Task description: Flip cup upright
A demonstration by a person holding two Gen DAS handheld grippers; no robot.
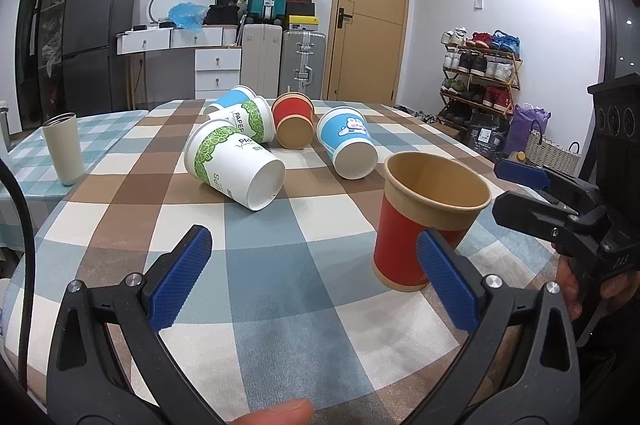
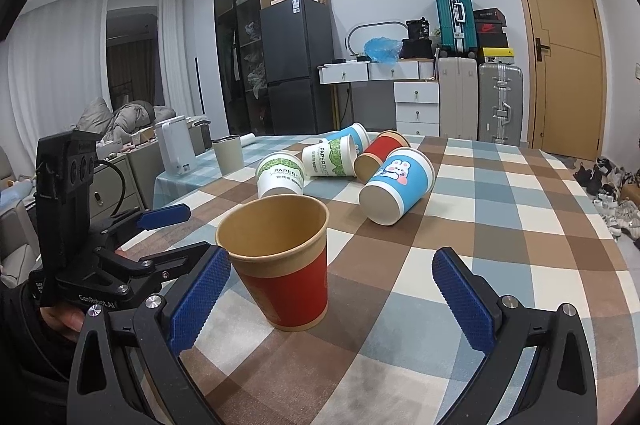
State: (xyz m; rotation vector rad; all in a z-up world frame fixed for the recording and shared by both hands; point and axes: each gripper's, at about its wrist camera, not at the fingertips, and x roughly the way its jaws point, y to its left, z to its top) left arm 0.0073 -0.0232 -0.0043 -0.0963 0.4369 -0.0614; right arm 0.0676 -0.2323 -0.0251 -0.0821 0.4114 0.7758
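A red and brown paper cup [image 1: 416,237] stands upright on the checked tablecloth; it also shows in the right wrist view [image 2: 286,265]. My left gripper [image 1: 312,257] is open and empty, with the cup just beyond its right finger [image 1: 444,281]. My right gripper [image 2: 332,289] is open and empty, with the cup between its fingers, nearer the left one [image 2: 200,299], not touching. Several cups lie on their sides further back: a green-leaf cup [image 1: 232,165], a blue rabbit cup [image 1: 348,145], a second red cup [image 1: 292,125].
A beige tumbler [image 1: 64,149] stands at the table's left on a teal checked cloth [image 1: 24,161]. A white kettle [image 2: 176,149] stands beyond it. The right gripper shows in the left wrist view [image 1: 532,193]. Suitcases, a fridge and a shoe rack line the walls.
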